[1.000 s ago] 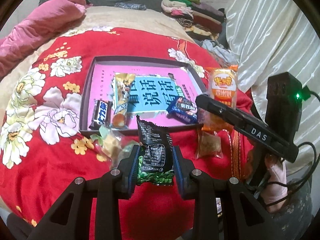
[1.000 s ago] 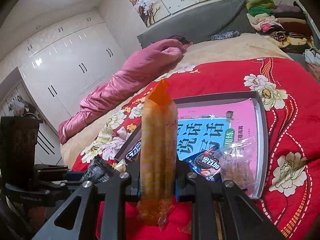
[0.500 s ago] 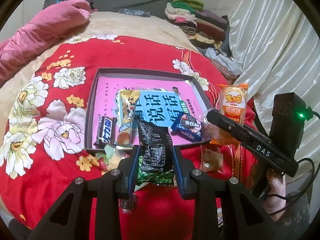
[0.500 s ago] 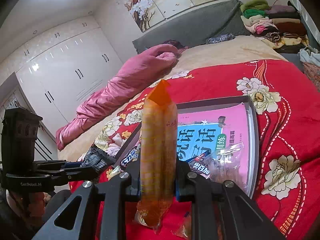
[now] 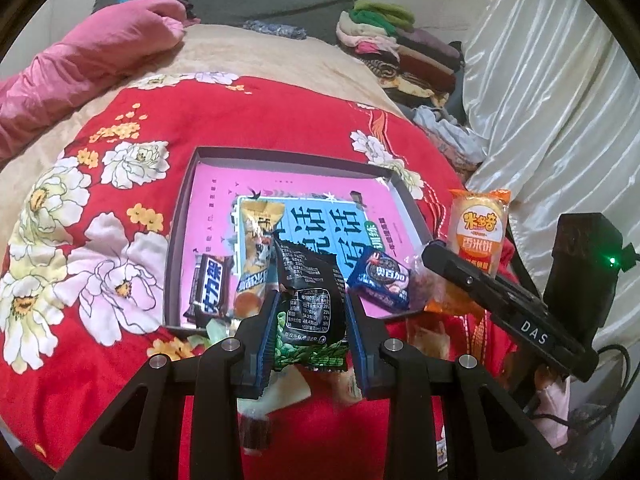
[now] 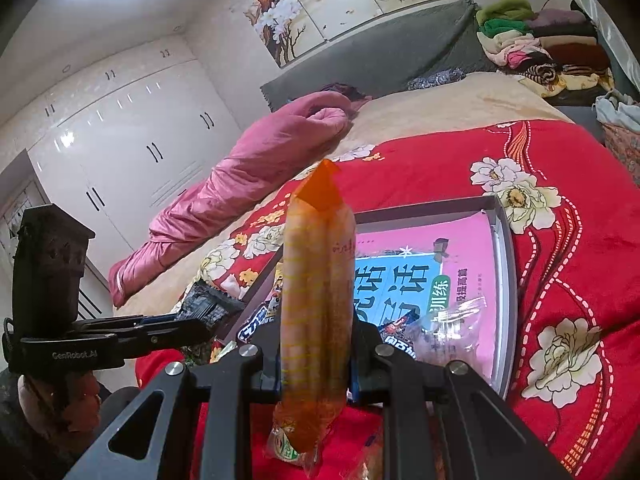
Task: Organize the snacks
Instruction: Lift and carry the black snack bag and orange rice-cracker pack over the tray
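Observation:
My left gripper point(image 5: 310, 332) is shut on a black and green snack packet point(image 5: 310, 304), held upright above the near rim of a shallow grey box point(image 5: 180, 240) with a pink book inside. My right gripper point(image 6: 314, 360) is shut on an orange rice cracker packet point(image 6: 316, 320), also seen in the left wrist view point(image 5: 478, 228) to the right of the box. In the box lie a brown chocolate bar point(image 5: 212, 286), a yellow snack packet point(image 5: 256, 248) and a blue cookie packet point(image 5: 380, 280). A clear bag point(image 6: 456, 324) rests at the box's near side.
The box sits on a red flowered blanket point(image 5: 120, 200). Loose candies point(image 5: 208, 330) lie on it below my left gripper. A pink quilt point(image 5: 80, 60) lies at the far left, folded clothes point(image 5: 392, 48) at the far right, white curtains point(image 5: 560, 100) on the right.
Both grippers have risen and drawn back a little, each with its packet; the box now looks farther and smaller in both views.

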The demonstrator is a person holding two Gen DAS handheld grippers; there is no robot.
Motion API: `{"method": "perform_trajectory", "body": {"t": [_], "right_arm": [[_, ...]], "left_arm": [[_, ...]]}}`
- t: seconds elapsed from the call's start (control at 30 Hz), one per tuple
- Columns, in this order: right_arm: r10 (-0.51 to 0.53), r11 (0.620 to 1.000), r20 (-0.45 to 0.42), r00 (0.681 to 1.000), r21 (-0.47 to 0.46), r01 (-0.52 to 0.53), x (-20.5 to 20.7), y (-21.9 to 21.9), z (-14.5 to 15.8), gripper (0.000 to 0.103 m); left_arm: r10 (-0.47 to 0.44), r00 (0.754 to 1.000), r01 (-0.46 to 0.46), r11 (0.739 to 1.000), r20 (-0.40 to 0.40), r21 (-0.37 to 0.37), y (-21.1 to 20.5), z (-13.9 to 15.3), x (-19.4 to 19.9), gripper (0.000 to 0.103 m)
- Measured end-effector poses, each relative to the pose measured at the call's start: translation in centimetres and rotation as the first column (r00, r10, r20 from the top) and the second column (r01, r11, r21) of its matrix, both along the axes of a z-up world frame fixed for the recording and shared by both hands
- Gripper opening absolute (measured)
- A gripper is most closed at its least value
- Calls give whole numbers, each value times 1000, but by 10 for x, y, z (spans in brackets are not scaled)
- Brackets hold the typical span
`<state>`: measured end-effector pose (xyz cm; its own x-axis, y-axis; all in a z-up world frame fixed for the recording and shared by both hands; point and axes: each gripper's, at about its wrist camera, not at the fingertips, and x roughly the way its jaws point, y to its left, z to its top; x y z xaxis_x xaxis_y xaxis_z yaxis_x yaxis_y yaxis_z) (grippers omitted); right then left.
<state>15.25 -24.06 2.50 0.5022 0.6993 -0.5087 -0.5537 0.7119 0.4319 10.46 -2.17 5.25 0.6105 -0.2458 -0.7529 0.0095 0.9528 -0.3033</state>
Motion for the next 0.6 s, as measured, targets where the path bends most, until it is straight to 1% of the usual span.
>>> {"method": "perform_trajectory", "body": {"t": [0.23, 0.6], "right_arm": [[-2, 1000, -11, 1000, -7, 2, 9, 8, -3, 23], [14, 1000, -51, 999, -13, -14, 24, 23, -16, 23]], "left_arm": [[5, 1000, -5, 1000, 4, 0, -3, -5, 15, 33], [15, 1000, -15, 1000, -1, 9, -4, -20, 37, 33]]}}
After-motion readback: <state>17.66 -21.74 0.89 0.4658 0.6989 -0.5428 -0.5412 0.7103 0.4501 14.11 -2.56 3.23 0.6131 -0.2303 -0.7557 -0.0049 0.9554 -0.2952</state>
